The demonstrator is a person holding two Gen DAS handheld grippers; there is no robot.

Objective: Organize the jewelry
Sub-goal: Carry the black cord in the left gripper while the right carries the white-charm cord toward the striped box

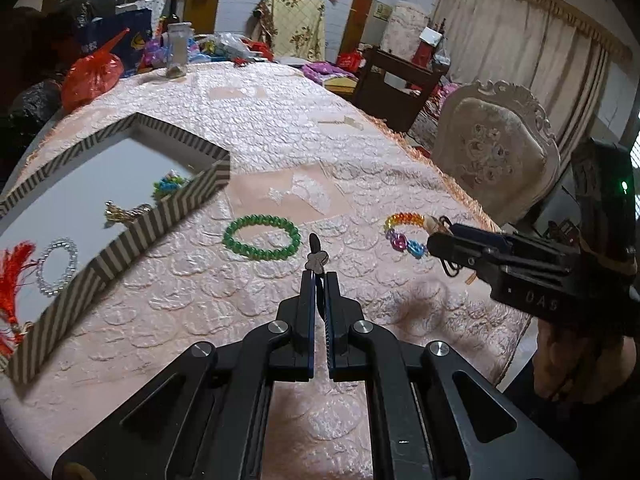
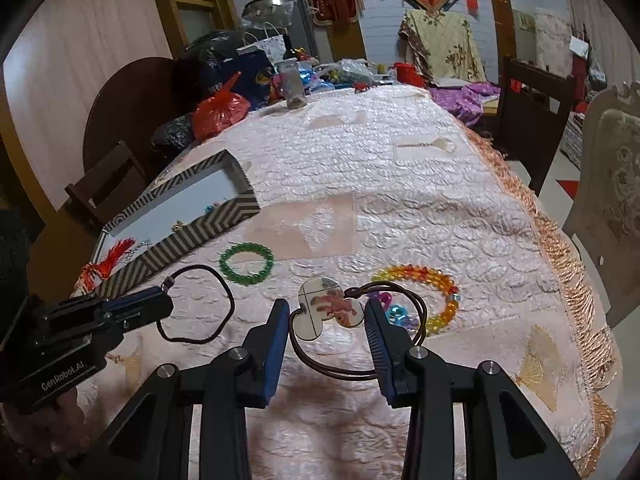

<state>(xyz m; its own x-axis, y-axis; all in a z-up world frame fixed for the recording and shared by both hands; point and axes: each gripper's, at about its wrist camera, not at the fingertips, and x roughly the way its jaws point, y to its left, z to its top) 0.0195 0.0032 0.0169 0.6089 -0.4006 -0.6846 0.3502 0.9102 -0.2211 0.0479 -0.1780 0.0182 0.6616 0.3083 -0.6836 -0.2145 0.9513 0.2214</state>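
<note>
Left gripper [image 1: 318,276] jaws clamp hair tie [image 2: 196,304], ready for the box [image 1: 120,240] left of green bracelet [image 1: 262,236]; right gripper [image 2: 326,316] jaws open around pendant [image 2: 326,308], right of it.

- The box [image 1: 120,184] sits on the surface [image 1: 280,128], toward its left side.
- In the box lie a beaded bracelet [image 1: 58,266], a tassel [image 1: 14,280] at its near end, a small metal piece [image 1: 126,212] further in, and a bead cluster [image 1: 170,184] beyond that.
- A bead bracelet [image 1: 262,237] lies on the surface just right of the box's near wall.
- A second bead bracelet [image 2: 424,292] lies well to the right, near the fringed edge.
- A flat pendant [image 2: 326,308] on a cord [image 2: 340,360] lies between the fingers of the right hand-held gripper [image 2: 326,336], just left of that bracelet.
- A hair-tie loop [image 2: 200,304] hangs from the left hand-held gripper [image 1: 318,280], between box and pendant.
- Bags [image 1: 92,76] and a jar [image 1: 178,50] stand at the far end.
- A chair [image 1: 496,148] stands right of the surface.
</note>
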